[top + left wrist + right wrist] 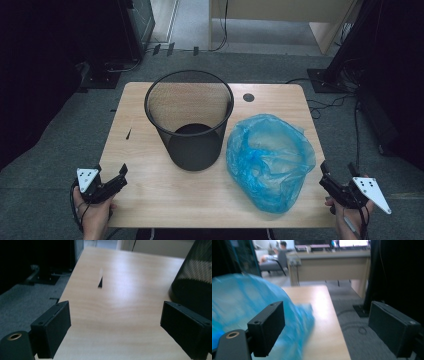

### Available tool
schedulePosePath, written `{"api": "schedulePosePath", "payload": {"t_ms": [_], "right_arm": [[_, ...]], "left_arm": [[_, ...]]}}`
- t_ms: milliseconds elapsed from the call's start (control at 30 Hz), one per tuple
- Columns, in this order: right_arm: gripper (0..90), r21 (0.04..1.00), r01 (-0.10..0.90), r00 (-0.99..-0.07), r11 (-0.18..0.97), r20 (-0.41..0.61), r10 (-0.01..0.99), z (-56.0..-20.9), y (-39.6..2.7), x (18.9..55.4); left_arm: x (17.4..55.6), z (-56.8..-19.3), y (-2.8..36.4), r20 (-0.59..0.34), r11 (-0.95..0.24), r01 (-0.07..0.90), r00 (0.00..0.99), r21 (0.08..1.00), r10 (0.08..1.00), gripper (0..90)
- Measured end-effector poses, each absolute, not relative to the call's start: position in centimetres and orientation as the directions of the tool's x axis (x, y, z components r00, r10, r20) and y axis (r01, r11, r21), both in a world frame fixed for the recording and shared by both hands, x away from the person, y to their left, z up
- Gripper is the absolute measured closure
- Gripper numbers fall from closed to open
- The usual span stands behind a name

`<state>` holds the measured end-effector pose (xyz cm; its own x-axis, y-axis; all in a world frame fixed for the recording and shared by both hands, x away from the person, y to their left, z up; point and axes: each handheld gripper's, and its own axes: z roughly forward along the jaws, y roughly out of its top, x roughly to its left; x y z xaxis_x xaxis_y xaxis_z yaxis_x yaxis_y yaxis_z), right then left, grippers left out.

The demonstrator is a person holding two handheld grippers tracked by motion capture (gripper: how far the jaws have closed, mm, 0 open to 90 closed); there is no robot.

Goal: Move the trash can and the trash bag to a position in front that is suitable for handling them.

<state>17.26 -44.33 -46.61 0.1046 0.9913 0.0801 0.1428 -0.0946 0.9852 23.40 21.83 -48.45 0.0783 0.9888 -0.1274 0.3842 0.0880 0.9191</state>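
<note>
Presumably light, limp and slippery, the blue plastic bag (pixel 270 162), lying crumpled just right of the mesh bin (pixel 190 120), is best pinched at its rim, while the left gripper (pixel 116 181) and right gripper (pixel 334 179) are held spread, empty.

Table (pixel 150 200): light wood top with rounded corners, standing on grey carpet.
Wastebasket (pixel 190 120): black wire mesh with a solid dark base, upright near the middle of the table toward its far edge.
Bag (pixel 270 160): crumpled translucent blue plastic, lying just right of the wastebasket and reaching nearly to the table's near edge.
Grommet hole (pixel 248 97): dark round opening in the tabletop near the far edge, right of the wastebasket's rim.
Mark (pixel 129 133): small dark wedge on the wood, left of the wastebasket.
Desk (pixel 332 265): pale wood, across the room beyond the table, with lit screens on it.
</note>
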Motion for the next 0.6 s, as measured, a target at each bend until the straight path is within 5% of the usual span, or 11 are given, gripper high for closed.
{"api": "schedulePosePath", "payload": {"t_ms": [233,600], "right_arm": [[13.8,1.000,0.009,0.044,-0.020,0.020,0.999,-43.4,-41.6,17.8],[13.8,0.997,-0.066,-0.037,0.024,-0.027,0.999,-38.9,-39.3,20.1]], "left_arm": [[24.6,-46.4,20.8,-0.109,0.066,0.340,0.109,0.938,0.988,9.9],[26.9,-43.4,19.5,-0.104,0.061,0.277,0.144,0.959,0.984,9.9]]}}
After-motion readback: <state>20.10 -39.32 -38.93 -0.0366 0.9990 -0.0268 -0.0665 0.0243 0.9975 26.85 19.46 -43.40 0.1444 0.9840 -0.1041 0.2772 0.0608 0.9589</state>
